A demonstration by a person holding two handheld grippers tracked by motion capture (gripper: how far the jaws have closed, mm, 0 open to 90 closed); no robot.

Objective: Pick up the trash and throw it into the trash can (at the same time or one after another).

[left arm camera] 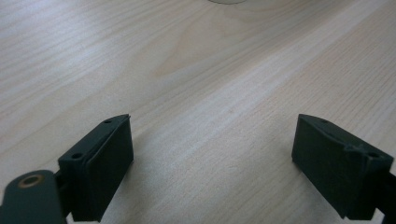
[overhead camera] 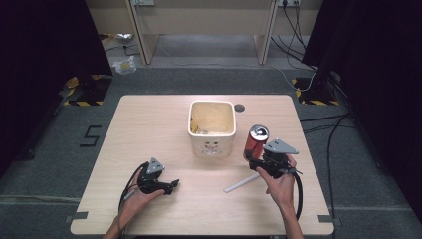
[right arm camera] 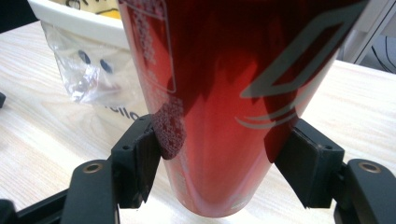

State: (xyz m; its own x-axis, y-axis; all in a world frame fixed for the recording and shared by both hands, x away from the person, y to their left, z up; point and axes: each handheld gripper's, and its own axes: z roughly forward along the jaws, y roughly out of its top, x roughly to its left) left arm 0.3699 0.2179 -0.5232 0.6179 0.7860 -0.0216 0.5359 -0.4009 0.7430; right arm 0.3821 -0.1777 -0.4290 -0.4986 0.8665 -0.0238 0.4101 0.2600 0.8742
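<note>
A red drink can (overhead camera: 256,141) with a silver top is held upright above the table, to the right of the white bin (overhead camera: 212,145). My right gripper (overhead camera: 253,158) is shut on the red can (right arm camera: 219,102), its pads pressing on both sides of the lower body. The can's bottom hangs clear of the wood in the right gripper view. My left gripper (overhead camera: 171,186) rests low on the table at the front left, pointing right. Its jaws stand wide open over bare wood, and its pads (left arm camera: 107,168) hold nothing.
The white bin (right arm camera: 84,28) has a clear bag liner and yellowish contents, and stands at the table's middle. A white stick (overhead camera: 241,183) lies on the table just left of my right hand. A dark round hole (overhead camera: 239,107) sits behind the bin. Cables trail on the floor at right.
</note>
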